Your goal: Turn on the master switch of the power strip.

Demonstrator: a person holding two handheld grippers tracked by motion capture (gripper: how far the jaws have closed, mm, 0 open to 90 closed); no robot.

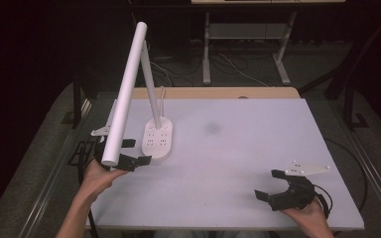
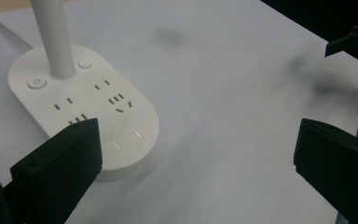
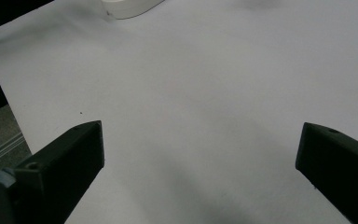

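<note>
Left tool [image 1: 131, 152] jaws spread wide, holding nothing, just beside the near end of the lamp base [image 1: 158, 140]; right tool [image 1: 274, 184] also wide and empty, well apart at the desk's [image 1: 238, 139] near right; left gripper view resolves what the high view can't: power button [image 2: 37, 83], socket slots, round pad on the base, plus the lamp stem [image 2: 51, 37]; high view alone gives the long white lamp head [image 1: 126, 91] angled over the left tool; right gripper view catches just the base's edge [image 3: 128, 7] at top.
</note>
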